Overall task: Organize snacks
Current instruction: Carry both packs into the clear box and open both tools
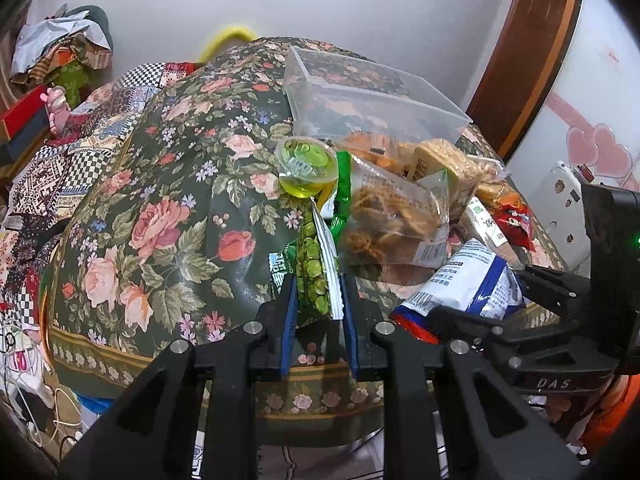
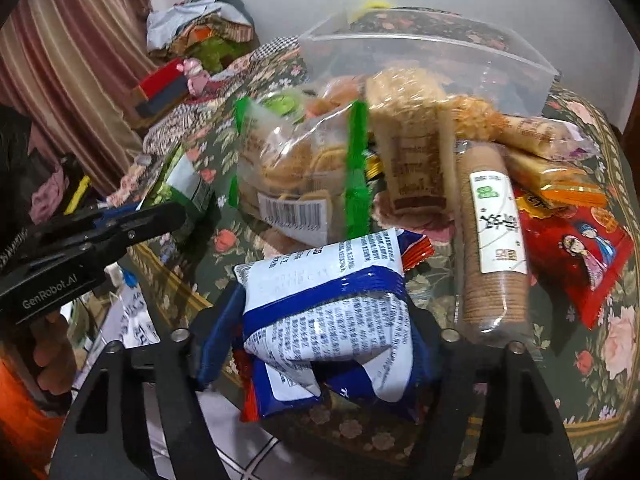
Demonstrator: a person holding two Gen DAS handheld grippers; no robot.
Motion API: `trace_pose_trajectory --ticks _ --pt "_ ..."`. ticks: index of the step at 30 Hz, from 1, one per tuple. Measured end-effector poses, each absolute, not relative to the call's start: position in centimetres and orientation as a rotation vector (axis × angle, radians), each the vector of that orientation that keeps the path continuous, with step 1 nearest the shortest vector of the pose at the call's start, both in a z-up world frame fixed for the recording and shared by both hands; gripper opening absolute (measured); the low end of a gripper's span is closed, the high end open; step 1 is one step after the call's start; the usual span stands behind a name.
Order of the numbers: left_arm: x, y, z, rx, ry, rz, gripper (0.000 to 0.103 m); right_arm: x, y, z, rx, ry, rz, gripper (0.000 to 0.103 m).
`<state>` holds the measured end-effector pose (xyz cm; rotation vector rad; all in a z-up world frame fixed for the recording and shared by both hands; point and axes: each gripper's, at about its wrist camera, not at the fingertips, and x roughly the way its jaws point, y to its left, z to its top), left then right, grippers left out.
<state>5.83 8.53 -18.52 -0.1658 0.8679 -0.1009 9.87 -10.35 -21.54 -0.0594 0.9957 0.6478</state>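
My left gripper (image 1: 319, 300) is shut on a green pea snack packet (image 1: 318, 268) and holds it upright over the near edge of the floral table (image 1: 168, 216). My right gripper (image 2: 320, 312) is shut on a white and blue snack bag (image 2: 328, 304), which also shows in the left wrist view (image 1: 468, 280). A pile of snacks lies ahead: a clear bag of biscuits with green edges (image 2: 296, 172), a round cracker sleeve (image 2: 492, 236), a red packet (image 2: 576, 256) and a green jelly cup (image 1: 306, 164). A clear plastic bin (image 1: 368, 96) stands behind the pile.
A heap of clothes (image 1: 60, 48) and a red box (image 1: 20, 116) lie at the far left beyond the table. A wooden door frame (image 1: 532, 52) stands at the right. Cables lie on the floor at the lower left (image 1: 40, 420).
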Motion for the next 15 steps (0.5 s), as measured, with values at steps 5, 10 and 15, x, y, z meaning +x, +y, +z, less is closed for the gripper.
trace_pose_trajectory --ticks 5,10,15 --pt "6.1 8.0 -16.6 -0.147 0.826 -0.106 0.020 9.5 -11.4 -20.1 -0.058 0.944 0.631 0.057" --pt "6.8 6.9 -14.2 -0.123 0.771 -0.124 0.020 9.5 -13.1 -17.8 -0.015 0.872 0.620 0.057" --pt "8.0 5.6 -12.0 -0.101 0.726 -0.142 0.020 10.2 -14.8 -15.4 0.024 0.797 0.594 0.057"
